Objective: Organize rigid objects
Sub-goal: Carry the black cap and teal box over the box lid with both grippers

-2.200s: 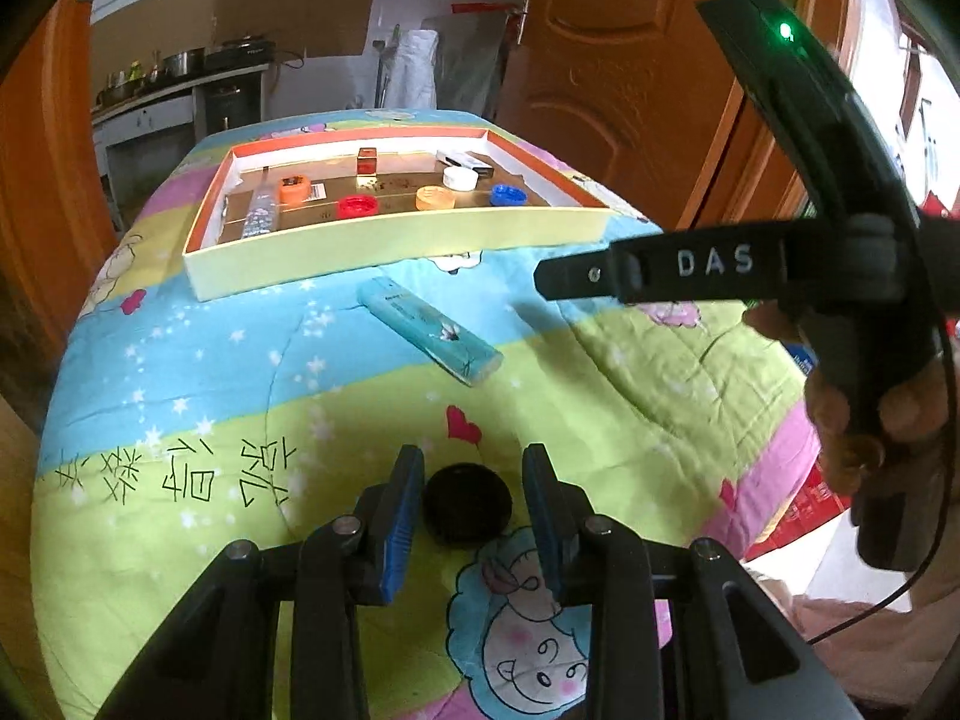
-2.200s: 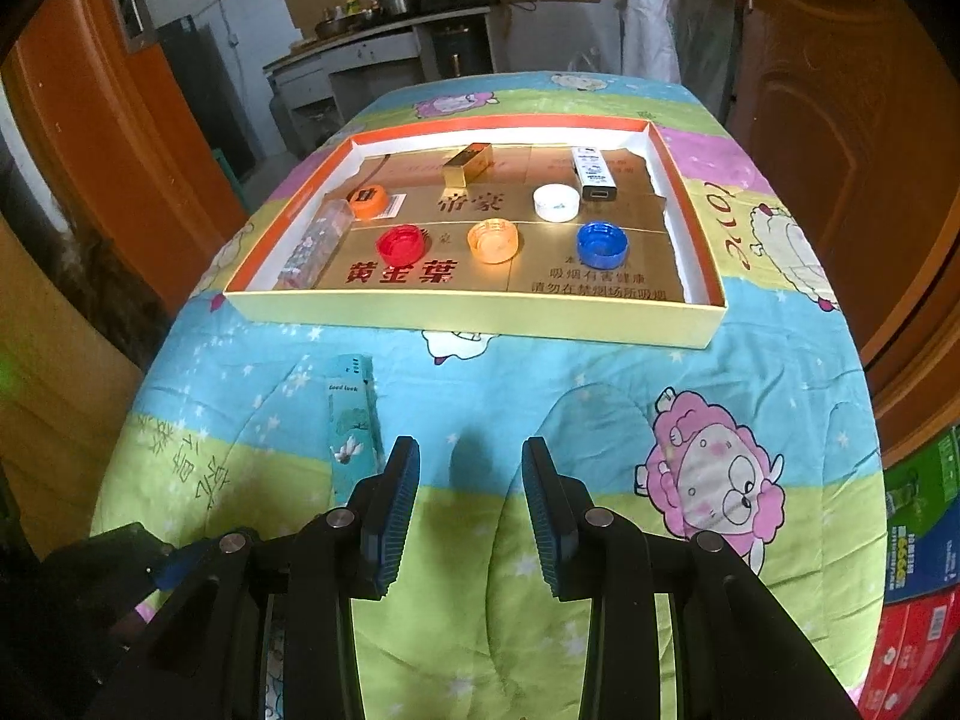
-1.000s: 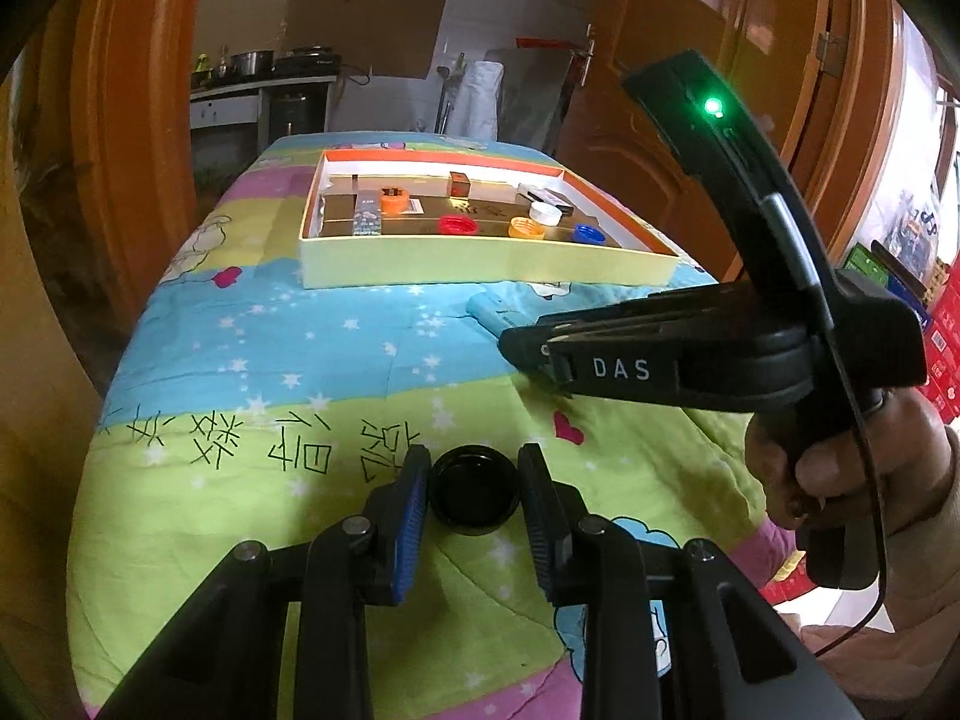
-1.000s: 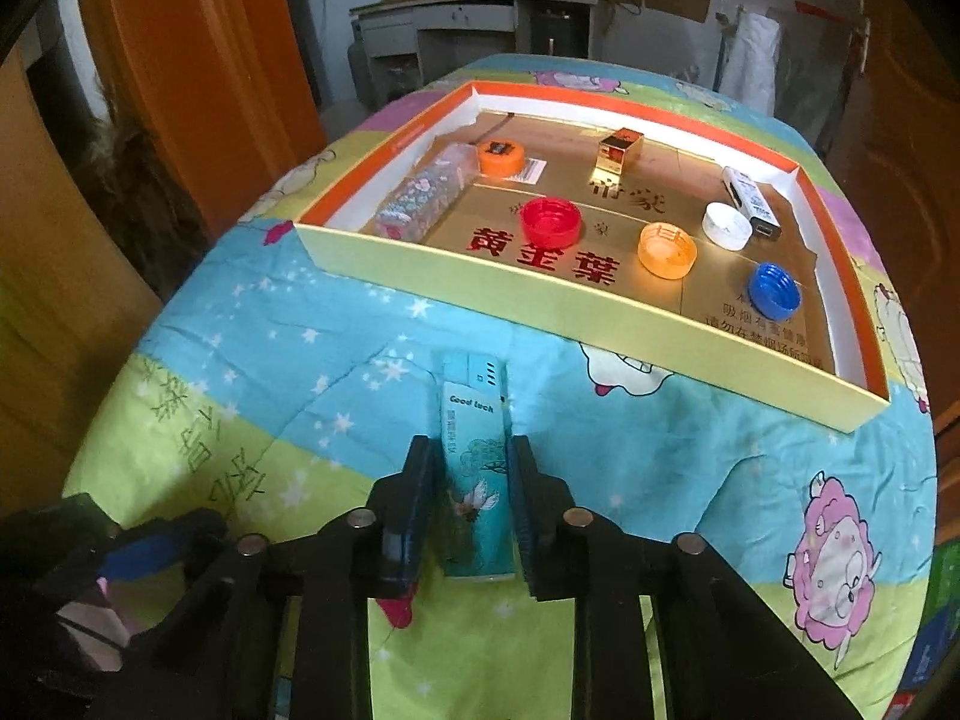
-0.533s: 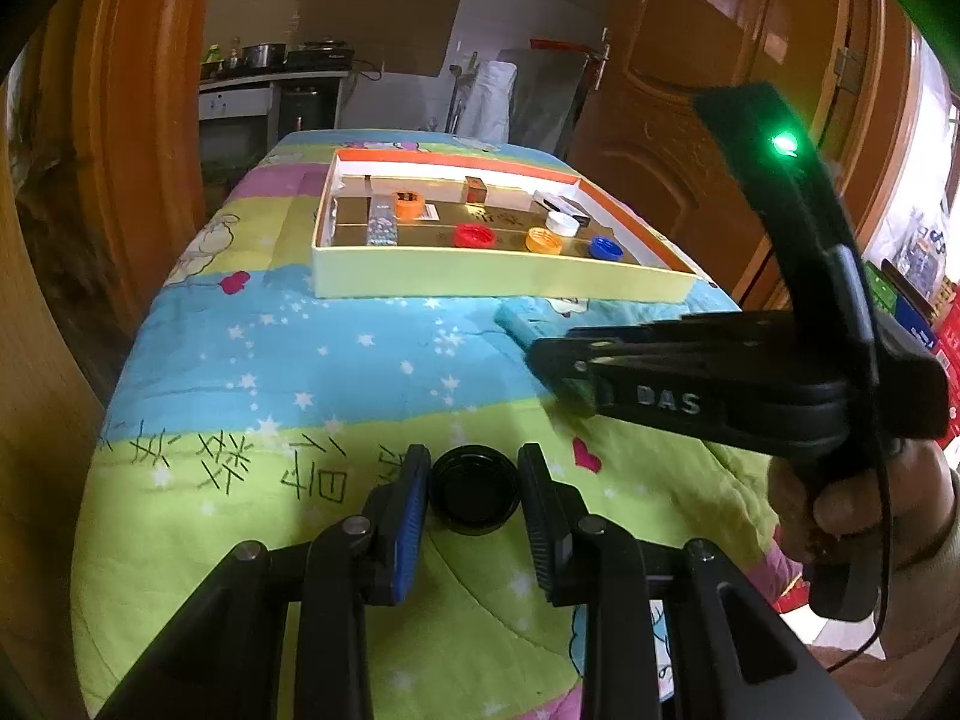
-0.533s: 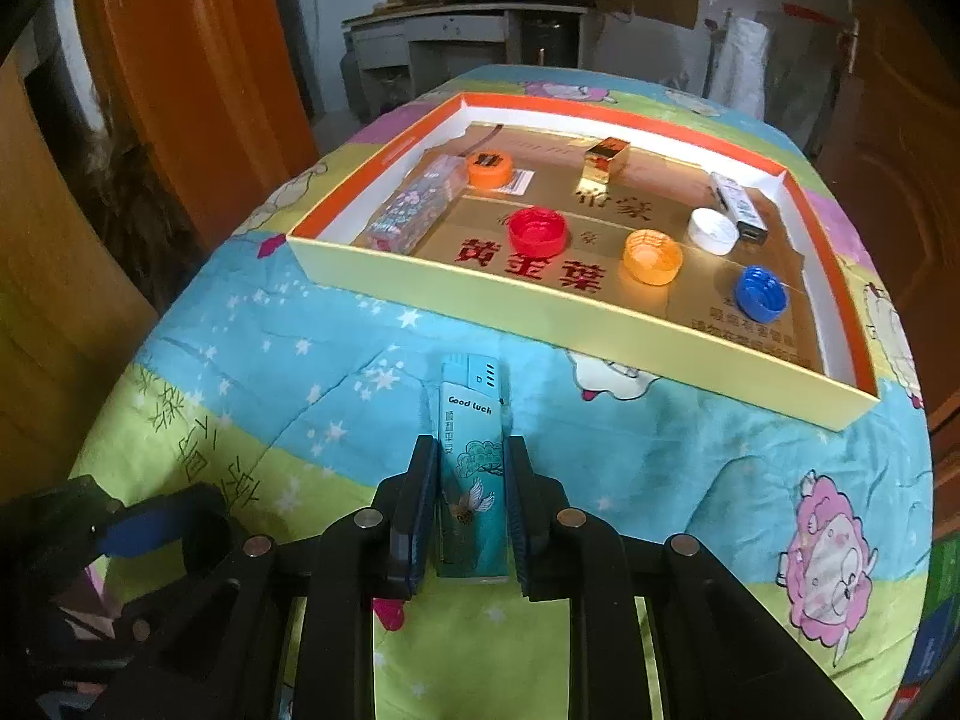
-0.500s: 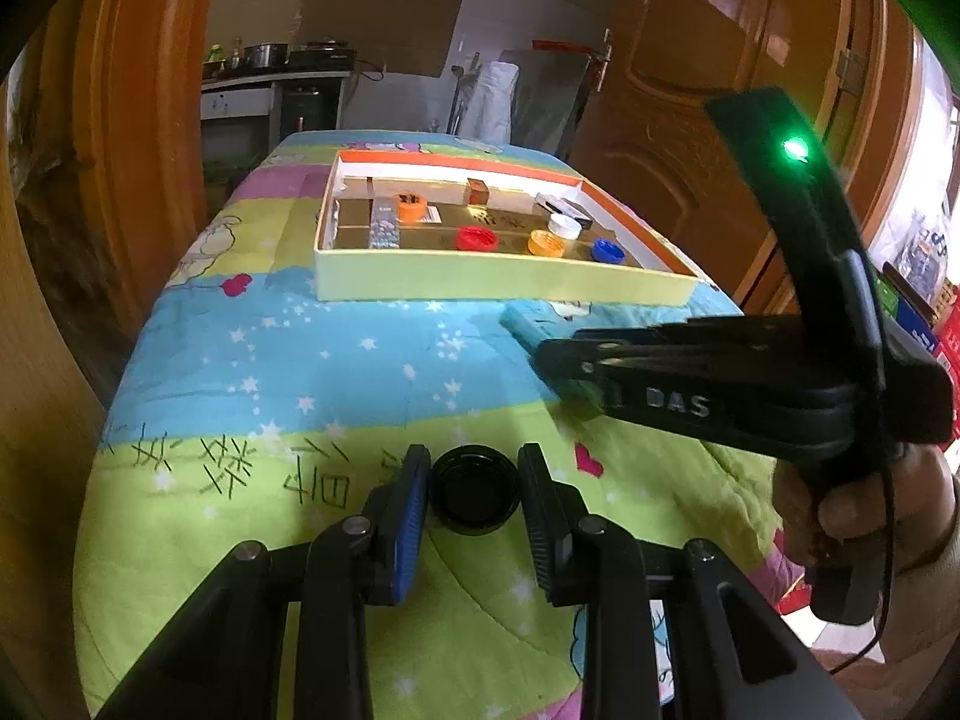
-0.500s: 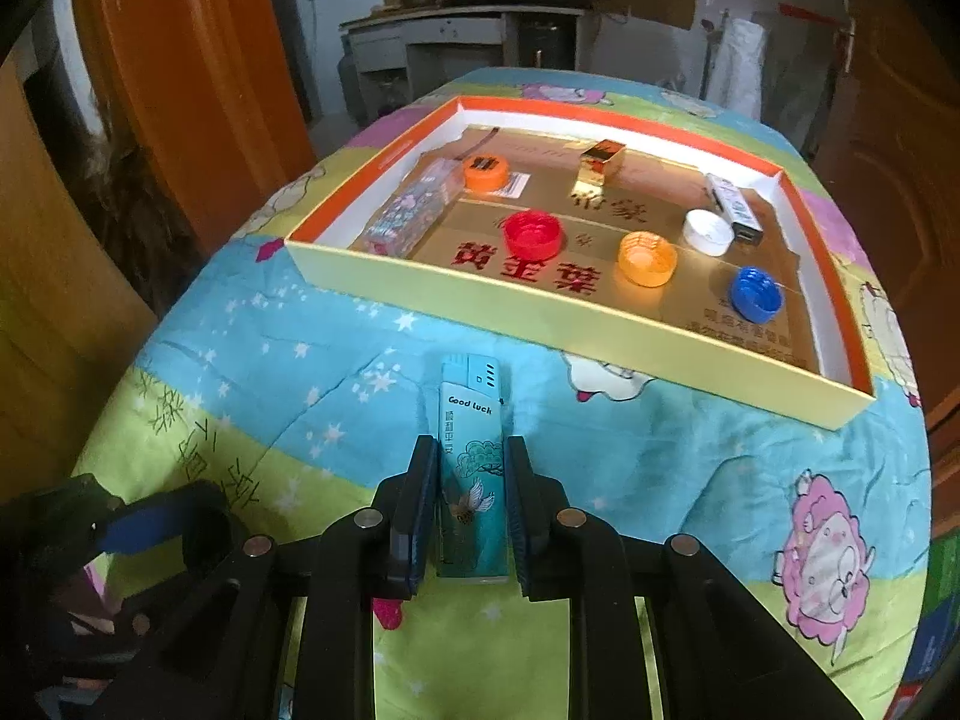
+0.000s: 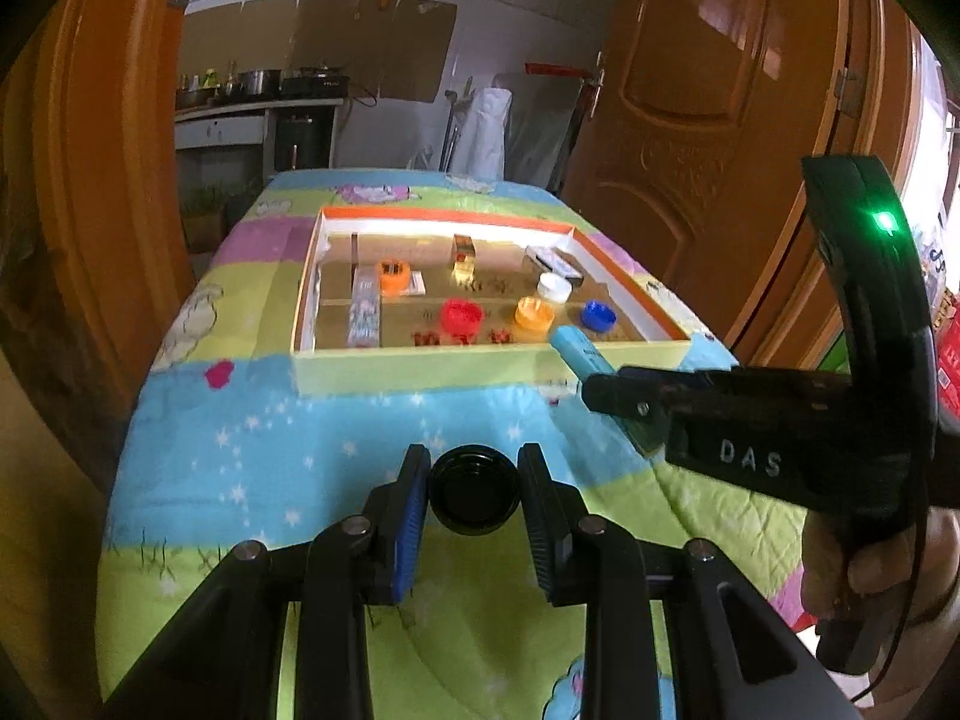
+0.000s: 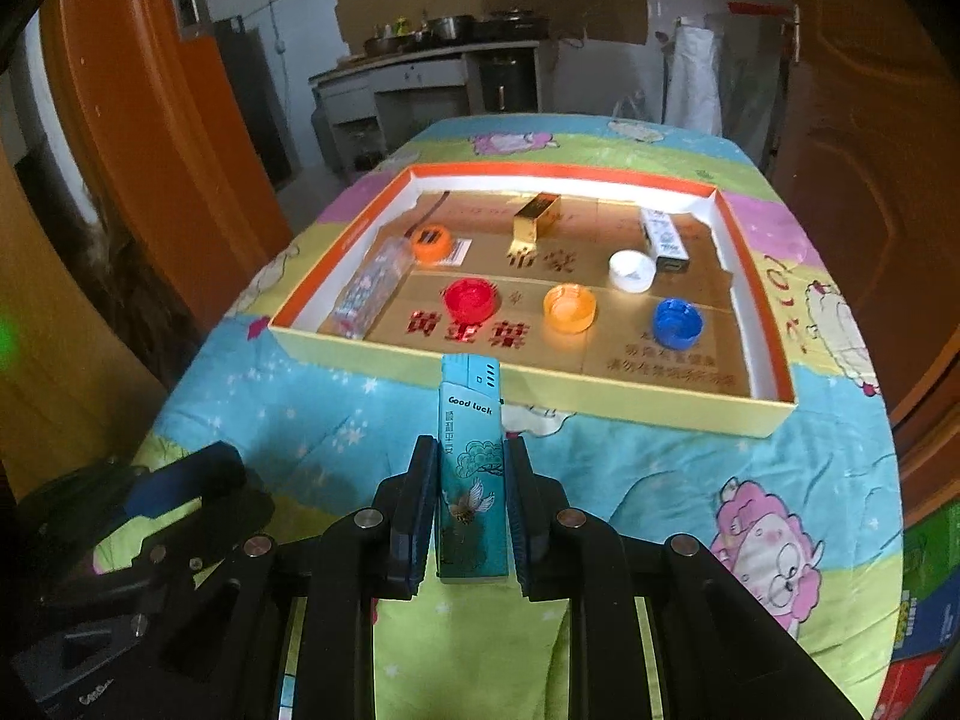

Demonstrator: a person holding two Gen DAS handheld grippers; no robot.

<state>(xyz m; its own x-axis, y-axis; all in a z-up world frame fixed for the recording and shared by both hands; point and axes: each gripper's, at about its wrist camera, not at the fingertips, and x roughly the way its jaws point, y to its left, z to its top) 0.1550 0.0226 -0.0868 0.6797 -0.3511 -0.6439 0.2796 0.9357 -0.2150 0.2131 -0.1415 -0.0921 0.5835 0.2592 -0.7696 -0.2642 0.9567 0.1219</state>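
**Both grippers loaded, tray ahead**

Our left gripper (image 9: 474,495) clamps a black cap (image 9: 474,495); our right gripper (image 10: 471,498) grips a teal lighter (image 10: 470,468). Mid-frame, the tray (image 10: 540,387) holds red (image 10: 470,299), orange (image 10: 569,307), blue (image 10: 678,321) and white caps (image 10: 632,269).

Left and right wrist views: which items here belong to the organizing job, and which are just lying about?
Part of the job:
- black cap, clamped in the left gripper
- teal lighter, clamped in the right gripper
- box tray, holding the red cap, orange cap, blue cap, white cap and gold box

Lying about:
- cartoon blanket
- pots on the far counter
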